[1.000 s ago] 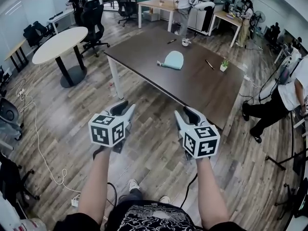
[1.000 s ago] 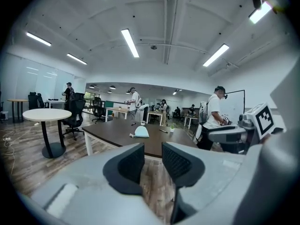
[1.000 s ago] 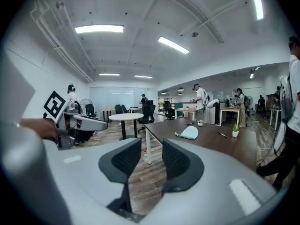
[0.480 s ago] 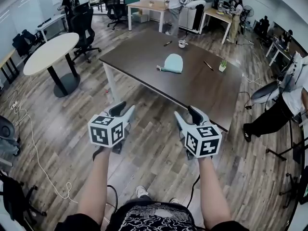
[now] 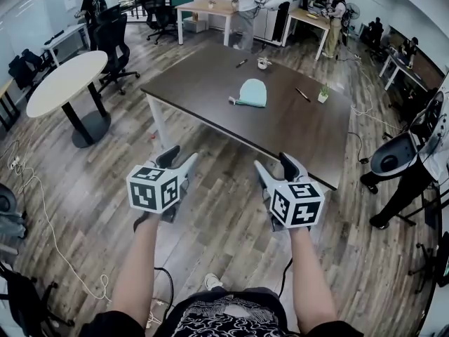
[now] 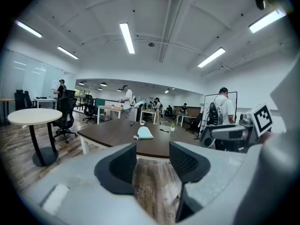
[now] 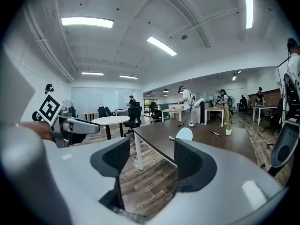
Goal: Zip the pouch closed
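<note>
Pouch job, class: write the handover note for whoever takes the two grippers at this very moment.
Left gripper: jaws opening, nothing between them, held over the floor short of the table.
Right gripper: the same, opening and empty.
Pouch: lies mid-table, untouched; its zip is too small to read.
Done: nothing on the pouch.
To do: step up, steady the pouch with one gripper, pull the zip closed with the other.
</note>
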Available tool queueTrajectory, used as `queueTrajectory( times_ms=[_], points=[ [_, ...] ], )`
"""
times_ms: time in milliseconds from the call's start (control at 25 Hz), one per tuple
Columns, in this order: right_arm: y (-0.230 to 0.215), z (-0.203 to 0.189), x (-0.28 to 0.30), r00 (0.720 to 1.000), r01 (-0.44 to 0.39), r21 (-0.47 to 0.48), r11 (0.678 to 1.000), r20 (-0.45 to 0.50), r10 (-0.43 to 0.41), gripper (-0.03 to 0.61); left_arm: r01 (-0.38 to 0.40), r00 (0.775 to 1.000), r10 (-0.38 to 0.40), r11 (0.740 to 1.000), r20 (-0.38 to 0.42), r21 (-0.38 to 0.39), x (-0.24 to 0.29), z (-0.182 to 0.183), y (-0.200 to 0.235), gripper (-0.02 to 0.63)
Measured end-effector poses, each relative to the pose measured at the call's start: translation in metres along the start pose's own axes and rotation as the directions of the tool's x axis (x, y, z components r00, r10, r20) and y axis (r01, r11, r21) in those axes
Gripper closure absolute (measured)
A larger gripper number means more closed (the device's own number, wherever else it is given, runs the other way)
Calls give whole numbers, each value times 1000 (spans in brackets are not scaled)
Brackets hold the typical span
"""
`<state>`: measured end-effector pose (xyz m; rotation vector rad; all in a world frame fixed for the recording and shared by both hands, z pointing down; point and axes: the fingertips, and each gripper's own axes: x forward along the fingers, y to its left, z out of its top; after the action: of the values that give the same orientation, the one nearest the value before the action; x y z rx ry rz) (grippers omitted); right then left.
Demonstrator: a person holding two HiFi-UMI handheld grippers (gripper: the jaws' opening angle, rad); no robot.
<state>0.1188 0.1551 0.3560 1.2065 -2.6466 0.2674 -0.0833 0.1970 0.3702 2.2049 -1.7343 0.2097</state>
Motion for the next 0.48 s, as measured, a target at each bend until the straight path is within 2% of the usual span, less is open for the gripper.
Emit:
queueTrajectory(
  times_ms=[280, 480],
  points=[
    [7, 5, 6, 1000, 19, -6, 1000, 0, -19, 279, 33, 999, -34, 999, 2, 33, 5, 9, 9, 359],
    [11, 5, 12, 1000, 13, -4, 1000, -3, -13, 279, 47, 999, -47, 998, -6, 50, 13, 9, 7, 359]
  ],
)
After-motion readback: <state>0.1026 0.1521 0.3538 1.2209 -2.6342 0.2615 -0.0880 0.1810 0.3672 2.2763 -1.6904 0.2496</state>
